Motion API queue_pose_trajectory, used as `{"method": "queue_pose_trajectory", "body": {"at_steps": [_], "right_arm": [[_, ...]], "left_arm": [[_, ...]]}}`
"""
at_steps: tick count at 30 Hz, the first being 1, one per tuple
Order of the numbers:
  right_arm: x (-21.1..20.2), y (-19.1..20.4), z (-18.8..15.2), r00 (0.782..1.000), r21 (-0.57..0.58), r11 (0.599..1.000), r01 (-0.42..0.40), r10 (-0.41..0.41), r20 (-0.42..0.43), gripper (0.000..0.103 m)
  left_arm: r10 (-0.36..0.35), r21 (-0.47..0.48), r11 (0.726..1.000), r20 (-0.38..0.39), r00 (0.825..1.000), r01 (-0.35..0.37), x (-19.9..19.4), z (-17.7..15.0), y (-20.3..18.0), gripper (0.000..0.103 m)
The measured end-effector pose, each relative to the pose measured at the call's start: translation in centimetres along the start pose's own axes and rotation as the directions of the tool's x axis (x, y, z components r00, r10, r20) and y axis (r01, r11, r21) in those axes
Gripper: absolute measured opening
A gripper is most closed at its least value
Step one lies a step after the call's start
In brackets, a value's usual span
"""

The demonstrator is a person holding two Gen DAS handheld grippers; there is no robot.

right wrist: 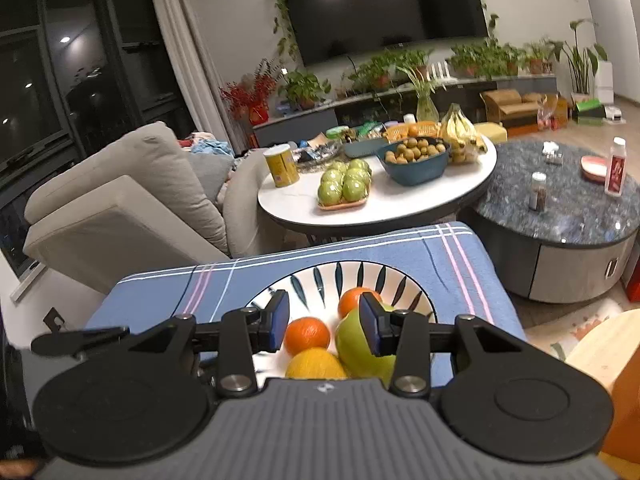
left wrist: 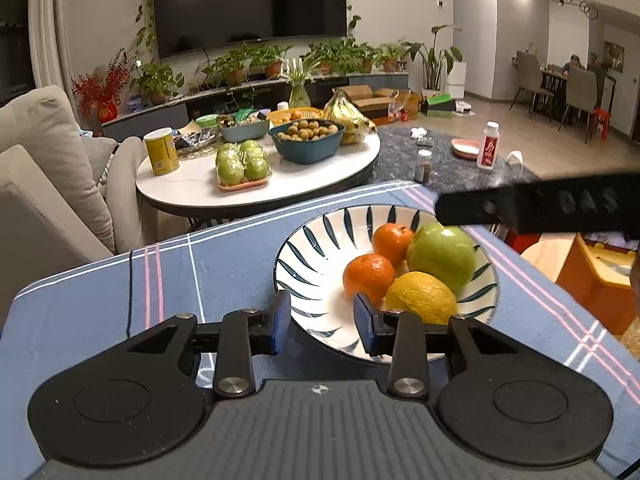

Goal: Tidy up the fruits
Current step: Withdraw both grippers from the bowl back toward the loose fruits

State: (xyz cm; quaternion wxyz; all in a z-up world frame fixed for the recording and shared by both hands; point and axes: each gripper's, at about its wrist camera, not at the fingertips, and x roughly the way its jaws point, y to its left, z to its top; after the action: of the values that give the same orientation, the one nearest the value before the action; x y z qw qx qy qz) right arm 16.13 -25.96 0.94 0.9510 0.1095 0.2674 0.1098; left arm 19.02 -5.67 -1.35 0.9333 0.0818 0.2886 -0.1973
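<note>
A white bowl with dark leaf stripes point(left wrist: 304, 240) stands on a blue checked cloth point(left wrist: 224, 264). It holds two oranges point(left wrist: 393, 238) point(left wrist: 368, 276), a green apple point(left wrist: 442, 254) and a lemon point(left wrist: 420, 298). My left gripper point(left wrist: 322, 316) hangs over the bowl's near rim, blue pads apart, nothing pressed between them. My right gripper point(right wrist: 324, 320) hovers above the same bowl point(right wrist: 320, 276), over an orange point(right wrist: 307, 335), the apple point(right wrist: 356, 352) and the lemon point(right wrist: 314, 364). Its pads are also apart and hold nothing. In the left wrist view one black finger of it point(left wrist: 540, 208) reaches in over the apple.
Beyond the cloth's far edge is a round white table point(left wrist: 192, 188) with a tray of green apples point(left wrist: 242, 166), a blue bowl of small fruit point(left wrist: 307, 138), bananas and a yellow can. A dark marble table point(right wrist: 568, 220) carries bottles. A beige sofa point(left wrist: 44, 184) is at the left.
</note>
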Motion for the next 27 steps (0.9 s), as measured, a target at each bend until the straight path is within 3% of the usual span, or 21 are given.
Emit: {"method": "queue_pose_trajectory", "body": {"at_steps": [2, 8, 13, 19, 27], "right_arm": [[-1.4, 0.6, -0.6, 1.000, -0.039, 0.999, 0.004, -0.003, 0.016, 0.058], [-4.9, 2.5, -2.7, 0.997, -0.162, 0.985, 0.054, -0.045, 0.057, 0.058], [-7.7, 2.4, -4.4, 0.996, -0.144, 0.989, 0.040, -0.027, 0.090, 0.058], [-9.7, 2.8, -7.3, 0.998, -0.125, 0.990, 0.062, -0.059, 0.029, 0.058], [-10.2, 3.6, -10.6, 0.997, -0.128, 0.991, 0.040, -0.047, -0.056, 0.058]], "left_arm": [[0.001, -0.004, 1.000, 0.018, 1.000, -0.001, -1.2, -0.2, 0.0, 0.043], [-0.018, -0.067, 0.997, 0.106, 0.994, 0.025, -5.5, -2.1, 0.3, 0.044], [0.013, -0.075, 0.997, 0.089, 0.996, -0.006, -8.2, -4.0, -0.3, 0.044], [-0.067, 0.008, 0.998, 0.035, 0.997, 0.067, -11.2, -7.2, -1.5, 0.044], [-0.057, 0.027, 0.998, -0.024, 0.998, 0.058, -13.7, -10.6, -2.7, 0.045]]}}
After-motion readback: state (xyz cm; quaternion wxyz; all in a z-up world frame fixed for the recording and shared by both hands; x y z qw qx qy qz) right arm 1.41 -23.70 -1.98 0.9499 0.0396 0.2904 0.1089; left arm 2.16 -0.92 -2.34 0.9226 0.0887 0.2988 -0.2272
